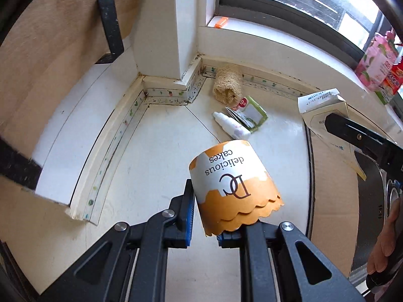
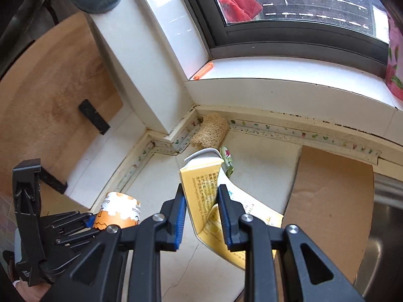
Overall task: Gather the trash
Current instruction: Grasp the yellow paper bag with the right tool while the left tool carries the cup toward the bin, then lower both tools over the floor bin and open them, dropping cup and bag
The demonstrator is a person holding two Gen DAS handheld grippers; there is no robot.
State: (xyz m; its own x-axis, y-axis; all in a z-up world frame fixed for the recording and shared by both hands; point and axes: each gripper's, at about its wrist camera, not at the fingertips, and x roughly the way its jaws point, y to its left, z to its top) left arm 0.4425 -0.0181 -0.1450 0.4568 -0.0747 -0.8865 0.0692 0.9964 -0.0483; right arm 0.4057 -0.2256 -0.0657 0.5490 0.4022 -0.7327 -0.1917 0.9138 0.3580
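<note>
My left gripper (image 1: 205, 219) is shut on an orange and white "delicious cakes" paper cup (image 1: 231, 183) and holds it above the white counter (image 1: 156, 151). The cup (image 2: 118, 211) and the left gripper (image 2: 85, 224) also show in the right wrist view. My right gripper (image 2: 201, 206) is shut on a flattened yellow and white carton (image 2: 201, 183), seen from the left wrist too (image 1: 325, 115). On the counter lie a small white bottle (image 1: 231, 125) and a green and white wrapper (image 1: 252, 113). A bit of the wrapper (image 2: 228, 161) shows behind the carton.
A loofah sponge (image 1: 228, 85) lies in the corner below the window sill (image 1: 264, 40). A wooden board (image 1: 50, 63) leans at the left. Brown cardboard (image 2: 332, 201) covers the counter beside a steel sink (image 2: 385, 229). Pink packages (image 1: 375, 63) stand on the sill at the right.
</note>
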